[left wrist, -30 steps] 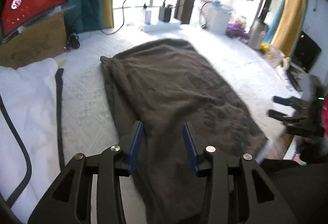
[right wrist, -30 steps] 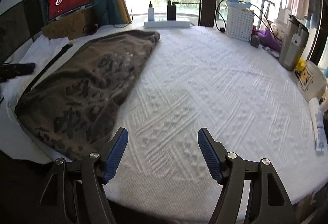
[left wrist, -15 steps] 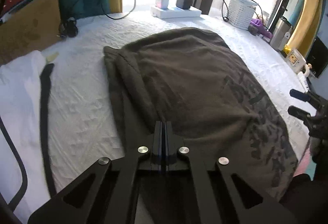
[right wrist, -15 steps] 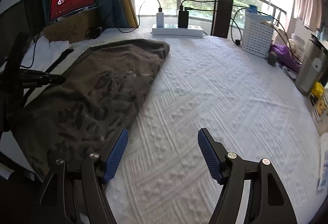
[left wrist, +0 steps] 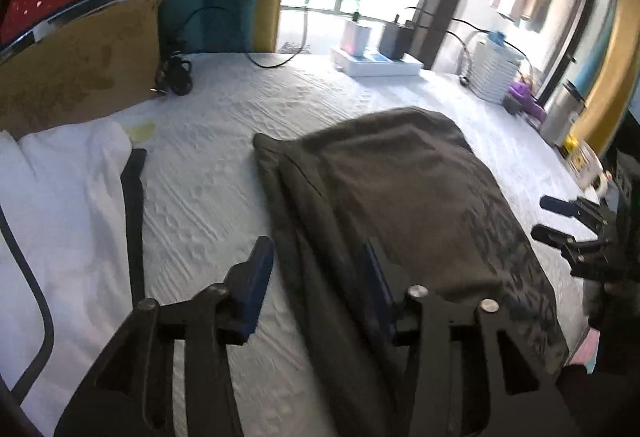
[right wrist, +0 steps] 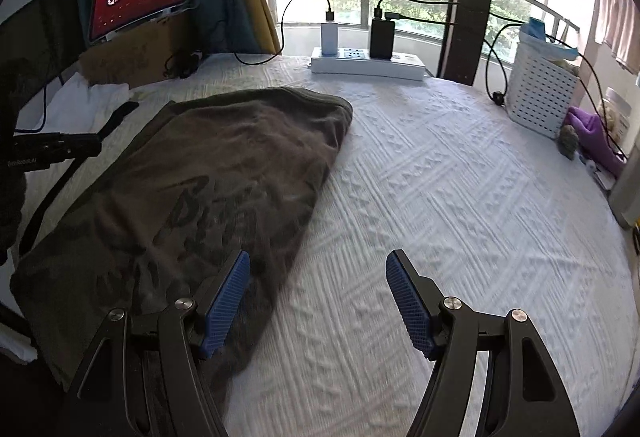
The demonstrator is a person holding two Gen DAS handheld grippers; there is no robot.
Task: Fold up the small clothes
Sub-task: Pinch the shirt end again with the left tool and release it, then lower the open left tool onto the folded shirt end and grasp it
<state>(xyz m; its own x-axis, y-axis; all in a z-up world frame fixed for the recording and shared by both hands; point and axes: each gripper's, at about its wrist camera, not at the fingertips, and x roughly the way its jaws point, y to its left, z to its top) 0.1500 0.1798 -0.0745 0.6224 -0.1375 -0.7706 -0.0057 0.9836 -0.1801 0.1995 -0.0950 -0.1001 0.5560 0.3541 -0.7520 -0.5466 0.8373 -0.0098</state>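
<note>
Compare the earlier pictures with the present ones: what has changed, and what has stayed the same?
The left hand-held gripper, shut half a second ago, has just been opening over the dark shirt's edge, gripping nothing. The right hand-held gripper stays open and empty. The shirt remains folded on the white bedspread.

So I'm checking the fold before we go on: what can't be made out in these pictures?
- Folded dark olive T-shirt, left wrist view: near hem hidden behind the left gripper.
- Same shirt, right wrist view: its print is motion-blurred, unreadable.
- White garment with black trim: cut off by the left edge.
</note>
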